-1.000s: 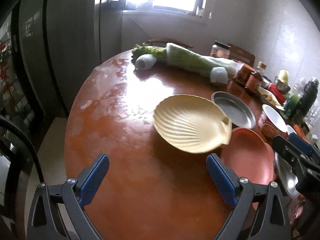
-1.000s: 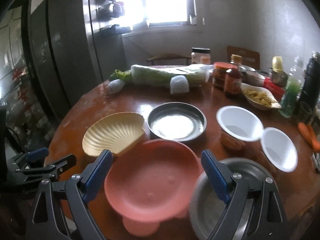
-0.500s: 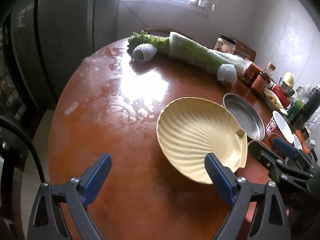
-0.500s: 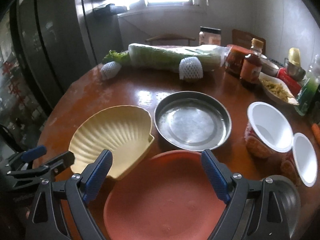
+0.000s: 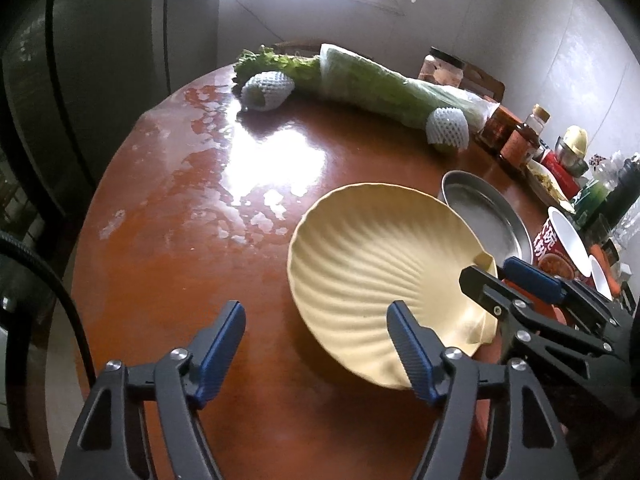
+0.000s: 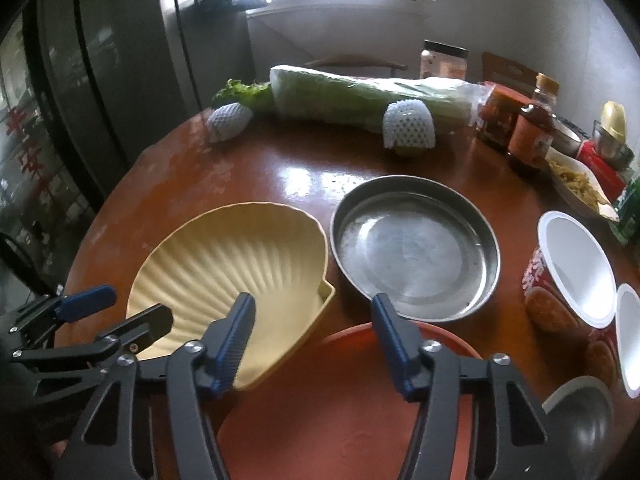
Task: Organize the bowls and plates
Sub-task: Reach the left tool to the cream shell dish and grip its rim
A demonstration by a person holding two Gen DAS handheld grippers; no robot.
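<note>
Now both pairs of fingers have just been closing while both grippers come down toward the dishes, and neither pair has anything clamped yet. The left gripper (image 5: 316, 344) stands with its fingers apart over the near edge of the surface (image 5: 192, 240), one fingertip over bare wood and the other over the near rim of the shell-shaped plate (image 5: 384, 276); no pad presses on that rim. The right gripper (image 6: 312, 332) also has its fingers apart, one over the shell-shaped plate's right corner, the other over the far rim of the red plate (image 6: 352, 408), which lies at the near edge and slightly overlaps the shell-shaped plate. Since a second ago both cameras have drawn closer, so the plates fill more of each view. The steel plate (image 6: 416, 248) sits just behind the red one, toward the middle of the surface, with two paper bowls (image 6: 576, 268) at the right edge and a cabbage (image 6: 360, 96) along the far edge. Judging from this, a pickup is about to start, though nothing is stacked yet.
</note>
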